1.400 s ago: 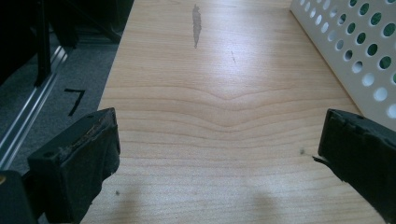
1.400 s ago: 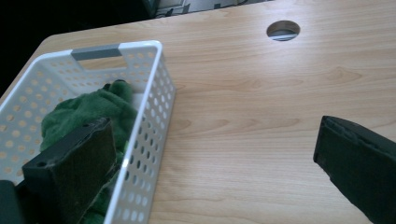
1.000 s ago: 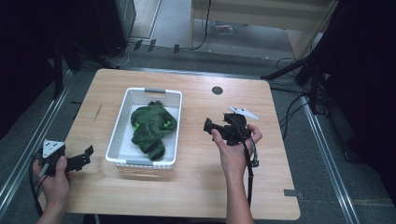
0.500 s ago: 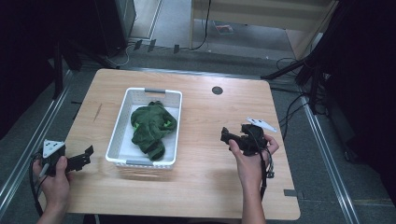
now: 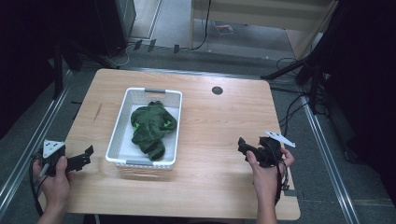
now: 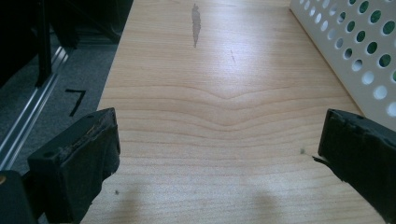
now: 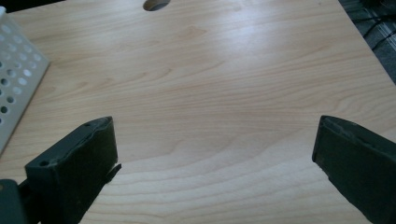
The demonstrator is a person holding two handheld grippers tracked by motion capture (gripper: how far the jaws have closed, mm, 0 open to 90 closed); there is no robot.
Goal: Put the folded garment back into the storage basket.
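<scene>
high view: a green garment (image 5: 152,128) lies bunched in a white basket (image 5: 118,133) mid-table, while the left gripper (image 5: 86,156) and right gripper (image 5: 243,144) hover wide open and empty, well apart. a shallow pinch could likely drag the basket along.

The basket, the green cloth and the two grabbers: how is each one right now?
white basket: upright on the table, holding the cloth.
green cloth: crumpled in a heap inside the basket.
left gripper: open, holding nothing, beside the basket.
right gripper: open, holding nothing, over bare table.
table: bare wood around the basket.
</scene>
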